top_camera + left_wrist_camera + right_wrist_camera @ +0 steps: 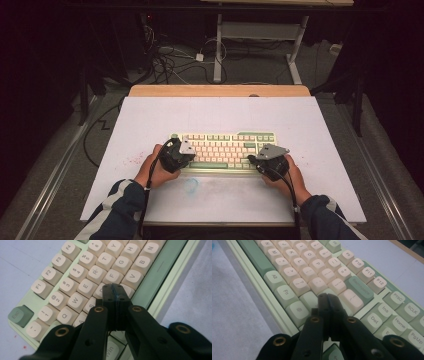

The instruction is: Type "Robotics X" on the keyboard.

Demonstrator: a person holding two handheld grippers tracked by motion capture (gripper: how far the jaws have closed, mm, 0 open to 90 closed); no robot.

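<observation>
High view: a green and cream keyboard lies on the white table cover, a little nearer to the person's edge than to the far wooden edge, with its long side running across the table. The left gripper is over the left end of the keyboard and the right gripper is over the right end, each one held in a hand that comes from the bottom of the picture. A small blue mark is on the cover just in front of the keyboard, and some red spots are near the left hand.

In the left gripper view, the 2 black jaws of the left gripper are pressed together with nothing between them. The closed tip is over the cream keys just below the F key, near the green space bar. I cannot tell if the tip touches a key.

In the right gripper view, the jaws of the right gripper are also clenched on nothing. This tip is over the right part of the keyboard, close to the Backspace key and the green key beside Fn. If it touches a key is not clear.
</observation>
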